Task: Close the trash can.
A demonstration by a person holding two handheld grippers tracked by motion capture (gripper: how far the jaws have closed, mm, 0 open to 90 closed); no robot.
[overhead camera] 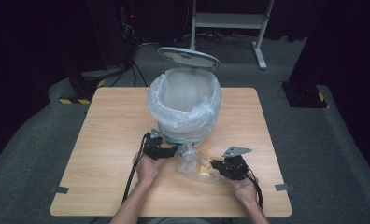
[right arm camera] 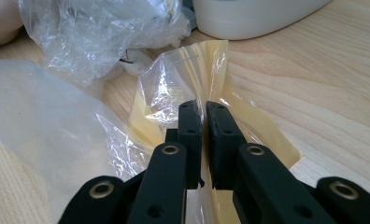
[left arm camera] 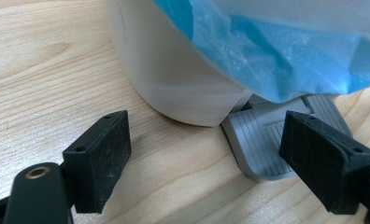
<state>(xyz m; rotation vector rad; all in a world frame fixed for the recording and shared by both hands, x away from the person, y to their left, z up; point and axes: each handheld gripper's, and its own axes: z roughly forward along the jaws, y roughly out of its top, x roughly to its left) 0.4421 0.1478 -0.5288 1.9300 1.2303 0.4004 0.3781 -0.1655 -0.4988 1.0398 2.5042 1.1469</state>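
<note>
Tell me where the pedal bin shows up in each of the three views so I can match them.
High view: the pedal bin stands at the table's centre, lid up, lined with a bag.
Left gripper view: its white wall fills the upper middle, the grey pedal at lower right.
Right gripper view: its base sits along the top edge.
Shared landmark: the wooden table.

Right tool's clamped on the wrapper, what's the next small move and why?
Probably lift the right tool toward the white pedal bin: it is shut on the clear and yellow plastic wrapper, the grey lid stands open, and the wrapper lies on the wooden table.
</note>
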